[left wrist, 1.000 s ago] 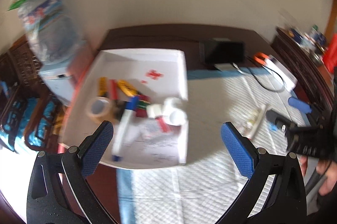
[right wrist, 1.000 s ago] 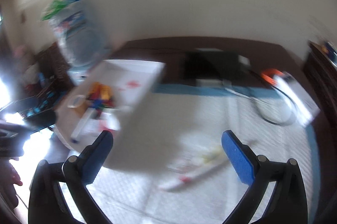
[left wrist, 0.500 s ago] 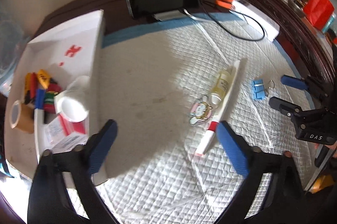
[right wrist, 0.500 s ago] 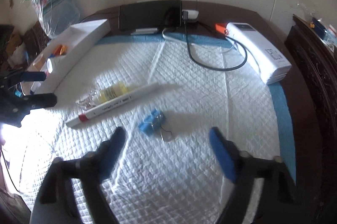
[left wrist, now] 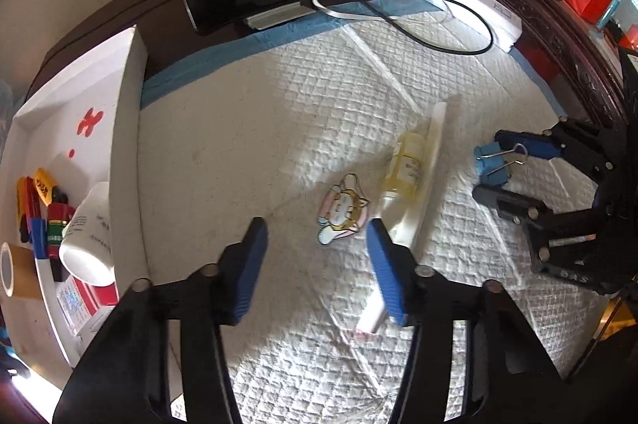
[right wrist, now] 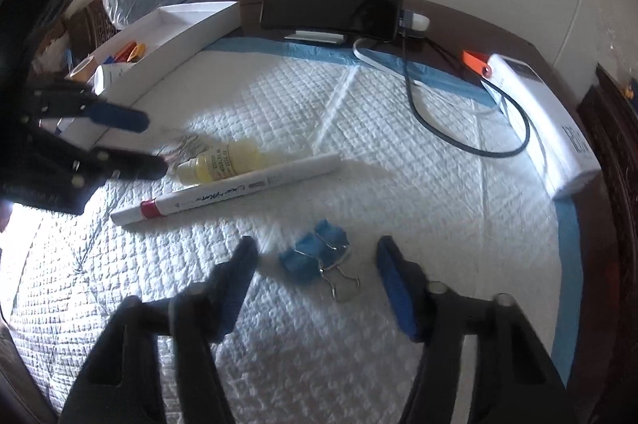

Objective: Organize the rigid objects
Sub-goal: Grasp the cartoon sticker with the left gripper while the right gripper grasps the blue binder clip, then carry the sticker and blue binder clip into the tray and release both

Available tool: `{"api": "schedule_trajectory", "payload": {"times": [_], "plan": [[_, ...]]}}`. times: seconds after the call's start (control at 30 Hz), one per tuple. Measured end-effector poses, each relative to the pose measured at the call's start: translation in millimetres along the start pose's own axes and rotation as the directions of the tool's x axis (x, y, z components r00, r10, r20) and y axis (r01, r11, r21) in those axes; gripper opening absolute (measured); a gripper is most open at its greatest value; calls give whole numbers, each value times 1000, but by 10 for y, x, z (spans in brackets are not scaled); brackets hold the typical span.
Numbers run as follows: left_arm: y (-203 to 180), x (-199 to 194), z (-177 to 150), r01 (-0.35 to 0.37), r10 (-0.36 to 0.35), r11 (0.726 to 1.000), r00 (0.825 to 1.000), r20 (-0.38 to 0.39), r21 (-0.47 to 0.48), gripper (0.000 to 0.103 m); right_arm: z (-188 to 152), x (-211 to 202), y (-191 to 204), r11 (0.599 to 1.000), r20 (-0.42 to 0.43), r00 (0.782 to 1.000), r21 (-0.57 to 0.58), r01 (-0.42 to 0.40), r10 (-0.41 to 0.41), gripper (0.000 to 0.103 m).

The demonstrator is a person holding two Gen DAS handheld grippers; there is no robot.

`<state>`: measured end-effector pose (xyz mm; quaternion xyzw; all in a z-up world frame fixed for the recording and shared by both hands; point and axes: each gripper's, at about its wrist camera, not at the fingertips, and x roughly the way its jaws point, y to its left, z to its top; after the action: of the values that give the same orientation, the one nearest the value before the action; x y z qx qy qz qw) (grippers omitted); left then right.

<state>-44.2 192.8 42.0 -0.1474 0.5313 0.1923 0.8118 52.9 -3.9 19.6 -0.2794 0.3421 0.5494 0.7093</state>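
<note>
I've dropped both tongs low over the surface since half a second ago: right tongs (right wrist: 315, 280), apart, now straddle the blue binder clip (right wrist: 315, 254); left tongs (left wrist: 317, 252), apart, near the cartoon charm (left wrist: 342, 208)—grasps next, white tray (left wrist: 127, 129) far left.

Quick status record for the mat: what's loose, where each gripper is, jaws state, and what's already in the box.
left gripper: jaws open, over the flat cartoon-character charm
right gripper: jaws open, straddling the blue binder clip, not closed on it
loose on white quilted mat: charm, small yellow liquid bottle, long white marker with red band, binder clip
bottle and marker: side by side
white cardboard box: coloured markers, white tube, brown tape roll
</note>
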Motion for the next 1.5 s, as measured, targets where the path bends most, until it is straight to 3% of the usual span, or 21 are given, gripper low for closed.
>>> {"api": "schedule_trajectory", "payload": {"times": [0.03, 0.07, 0.27, 0.37, 0.4, 0.47, 0.67, 0.77, 0.8, 0.83, 1.0, 1.2, 1.5], "plan": [[-19, 14, -3, 12, -12, 1000, 1000, -2, 9, 50, 2, -10, -4, 1000, 0, 1000, 2, -9, 9, 39], [-53, 43, -7, 34, -34, 999, 999, -8, 24, 50, 2, -14, -7, 1000, -1, 1000, 6, -17, 17, 37], [-140, 165, 15, 19, -18, 999, 1000, -14, 45, 50, -9, -27, -35, 998, 10, 999, 36, -42, 42, 39], [-140, 169, 20, 23, -22, 998, 1000, -15, 65, 49, -24, -24, -59, 998, 7, 999, 39, -44, 44, 58], [-136, 166, 15, 23, -22, 998, 1000, -13, 67, 42, -33, -19, -69, 999, 4, 999, 41, -35, 34, 68], [-100, 151, 5, 8, -8, 998, 1000, -6, 64, 27, -56, -23, -90, 999, 10, 999, 38, -34, 34, 69], [-62, 139, -7, 31, -31, 998, 1000, 1, 55, 28, -50, 6, -39, 999, 13, 1000, -28, -16, 16, 69], [-64, 139, -8, 32, -32, 998, 999, 3, 51, 28, -36, 2, -3, 997, 6, 999, -65, -31, 32, 58], [-64, 135, -9, 34, -34, 998, 999, 6, 46, 28, -34, -9, 8, 997, 5, 1000, -74, -26, 27, 43], [-57, 129, -11, 35, -35, 999, 999, 9, 34, 28, -29, -25, 20, 997, 1, 1000, -78, -17, 18, 36], [-1, 4, -66, 40, -39, 999, 998, 39, -9, 27, -55, -85, -86, 1000, 2, 1000, 7, -8, 8, 36], [72, -310, -54, 48, -42, 997, 992, 119, -55, 27, -74, -405, -148, 998, 72, 997, 67, -21, 16, 36], [79, -845, -80, -12, 34, 996, 971, 238, -93, 28, 37, -882, -116, 991, 193, 981, 124, -40, 15, 36]]}}
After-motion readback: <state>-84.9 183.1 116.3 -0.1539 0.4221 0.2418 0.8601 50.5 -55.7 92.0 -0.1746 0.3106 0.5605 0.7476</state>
